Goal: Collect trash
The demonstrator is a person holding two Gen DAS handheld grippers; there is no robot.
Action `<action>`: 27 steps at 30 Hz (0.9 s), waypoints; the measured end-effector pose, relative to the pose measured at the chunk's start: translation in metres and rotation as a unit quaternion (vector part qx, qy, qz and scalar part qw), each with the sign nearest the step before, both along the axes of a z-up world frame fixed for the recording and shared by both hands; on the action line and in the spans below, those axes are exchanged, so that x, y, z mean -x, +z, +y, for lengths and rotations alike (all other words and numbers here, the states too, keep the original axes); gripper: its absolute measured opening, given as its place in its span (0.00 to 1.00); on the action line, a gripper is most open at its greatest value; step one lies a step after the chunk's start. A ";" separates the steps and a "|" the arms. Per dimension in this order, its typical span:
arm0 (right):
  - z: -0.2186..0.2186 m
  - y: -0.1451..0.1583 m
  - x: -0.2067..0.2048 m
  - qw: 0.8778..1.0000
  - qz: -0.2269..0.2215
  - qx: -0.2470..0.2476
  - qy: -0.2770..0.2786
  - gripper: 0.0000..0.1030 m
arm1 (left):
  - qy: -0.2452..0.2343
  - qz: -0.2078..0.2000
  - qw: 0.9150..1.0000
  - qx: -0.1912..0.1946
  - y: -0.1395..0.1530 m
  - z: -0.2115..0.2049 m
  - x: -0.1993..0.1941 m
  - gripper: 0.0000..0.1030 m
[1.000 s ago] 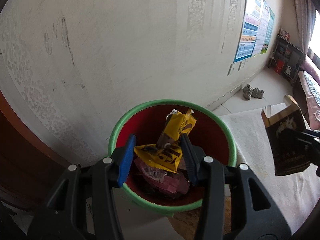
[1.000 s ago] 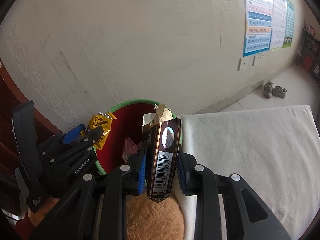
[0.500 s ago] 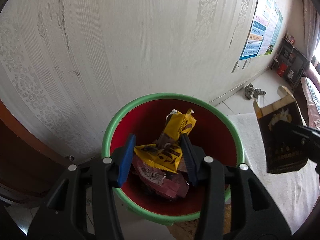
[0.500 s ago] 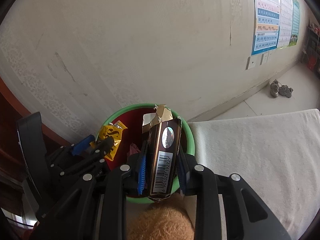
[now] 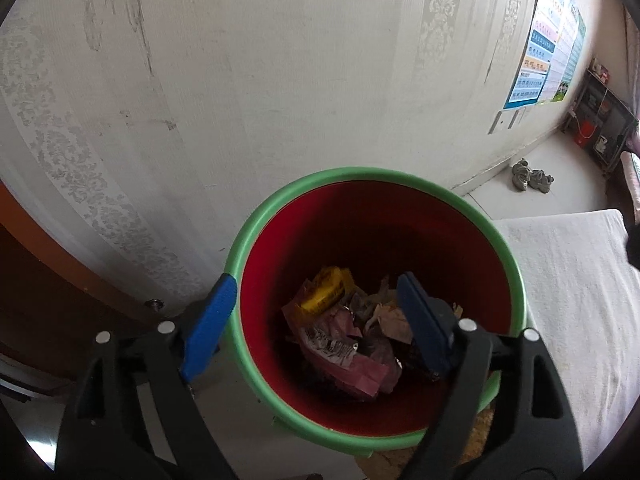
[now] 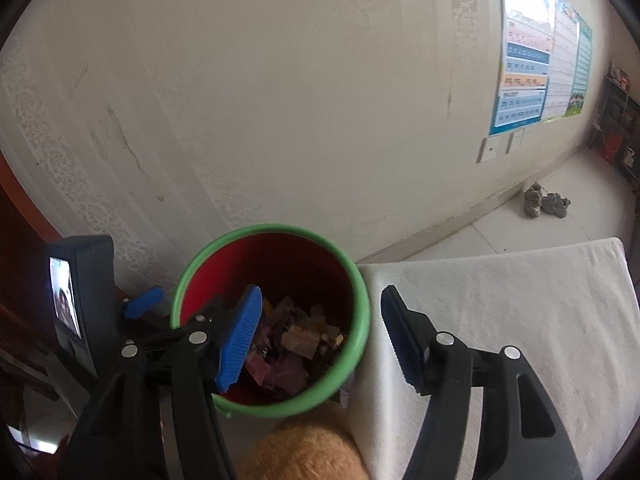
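The left gripper [image 5: 316, 312] hangs over the bin [image 5: 256, 224], a red bucket with a green rim, and points steeply down into it. Its jaws are opening, with nothing between the blue pads [image 5: 208, 316]: the left pad sits outside the rim on the wall side, the right pad over the red interior. Directly below and ahead of this gripper, at the bottom of the bin, lies the collected trash: a yellow wrapper [image 5: 326, 292] on the far side, a pink wrapper [image 5: 344, 354] with a printed barcode nearer the gripper, and crumpled tan paper [image 5: 390, 318] just beside the right pad. To the gripper's right, touching the bin's side, spreads a white cloth-covered surface [image 5: 572, 300].

Seen from the right wrist, the left gripper's body with a small lit screen [image 6: 64, 300] stands to the left of the bin [image 6: 360, 280]. The right gripper [image 6: 320, 330] is also released, jaws opening and empty. Its left pad [image 6: 240, 336] hovers over the bin's mouth, its right pad over the white cloth [image 6: 500, 288]; the rim passes between them. Below and between the pads, dark and tan scraps [image 6: 304, 336] lie piled in the bin. Beneath the gripper, close to the camera, sits something tan and fuzzy [image 6: 304, 456]. Far ahead to the right, a pair of shoes [image 6: 546, 200] rests by the wall [image 6: 280, 100] under a poster [image 6: 524, 84].
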State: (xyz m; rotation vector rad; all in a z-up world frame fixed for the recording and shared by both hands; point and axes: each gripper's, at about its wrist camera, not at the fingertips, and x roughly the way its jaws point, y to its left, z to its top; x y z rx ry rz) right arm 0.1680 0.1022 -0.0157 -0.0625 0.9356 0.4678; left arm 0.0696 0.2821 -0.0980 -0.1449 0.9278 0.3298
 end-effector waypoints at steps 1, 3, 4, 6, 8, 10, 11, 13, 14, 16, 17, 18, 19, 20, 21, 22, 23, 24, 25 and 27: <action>-0.007 0.002 0.005 1.000 -0.004 0.001 -0.004 0.65 | 0.001 -0.001 1.000 -0.003 0.002 -0.001 0.000 0.87; -0.021 0.006 0.014 1.000 -0.016 0.002 -0.012 0.71 | 0.001 -0.018 1.000 -0.013 0.010 -0.007 0.005 0.90; -0.030 0.009 0.020 1.000 -0.022 0.001 -0.017 0.71 | -0.001 -0.025 1.000 -0.016 0.013 -0.009 0.007 0.91; -0.049 0.014 0.031 0.999 -0.029 -0.003 -0.028 0.76 | -0.006 -0.041 0.999 -0.020 0.024 -0.017 0.010 0.93; -0.064 0.018 0.039 0.998 -0.039 -0.009 -0.041 0.83 | -0.009 -0.057 0.998 -0.017 0.035 -0.024 0.014 0.95; -0.084 0.025 0.051 0.997 -0.055 -0.014 -0.056 0.86 | -0.013 -0.078 0.997 -0.007 0.049 -0.036 0.018 0.95; -0.094 0.029 0.059 0.995 -0.067 -0.013 -0.067 0.87 | -0.015 -0.087 0.996 0.000 0.056 -0.040 0.020 0.95; -0.111 0.035 0.069 0.993 -0.087 -0.013 -0.083 0.88 | -0.023 -0.103 0.994 0.011 0.068 -0.051 0.024 0.95; -0.119 0.038 0.074 0.991 -0.095 -0.014 -0.091 0.90 | -0.028 -0.111 0.993 0.013 0.075 -0.058 0.025 0.95; -0.137 0.045 0.087 0.988 -0.110 -0.024 -0.107 0.93 | -0.037 -0.122 0.992 0.012 0.085 -0.071 0.027 0.95; -0.144 0.049 0.092 0.986 -0.117 -0.028 -0.112 0.93 | -0.045 -0.130 0.990 0.010 0.093 -0.082 0.028 0.95; -0.153 0.053 0.099 0.984 -0.129 -0.032 -0.119 0.93 | -0.049 -0.135 0.990 0.009 0.099 -0.090 0.029 0.95; -0.158 0.056 0.104 0.982 -0.136 -0.031 -0.124 0.93 | -0.055 -0.140 0.989 0.007 0.104 -0.100 0.031 0.95; -0.164 0.058 0.108 0.981 -0.143 -0.029 -0.131 0.93 | -0.061 -0.143 0.988 0.006 0.109 -0.109 0.033 0.95; -0.171 0.061 0.114 0.978 -0.153 -0.028 -0.139 0.93 | -0.066 -0.145 0.987 0.006 0.112 -0.116 0.035 0.95; -0.176 0.063 0.117 0.976 -0.160 -0.029 -0.144 0.93 | -0.070 -0.147 0.987 0.007 0.115 -0.122 0.037 0.95; -0.182 0.065 0.119 0.974 -0.167 -0.032 -0.151 0.93 | -0.078 -0.151 0.986 0.007 0.120 -0.133 0.041 0.95; -0.187 0.068 0.124 0.971 -0.177 -0.035 -0.157 0.93 | -0.082 -0.154 0.985 0.006 0.124 -0.139 0.045 0.95; -0.191 0.070 0.131 0.967 -0.190 -0.038 -0.165 0.93 | -0.086 -0.158 0.984 0.004 0.128 -0.147 0.049 0.95; -0.195 0.076 0.145 0.958 -0.219 -0.033 -0.182 0.93 | -0.092 -0.165 0.982 -0.002 0.133 -0.160 0.058 0.95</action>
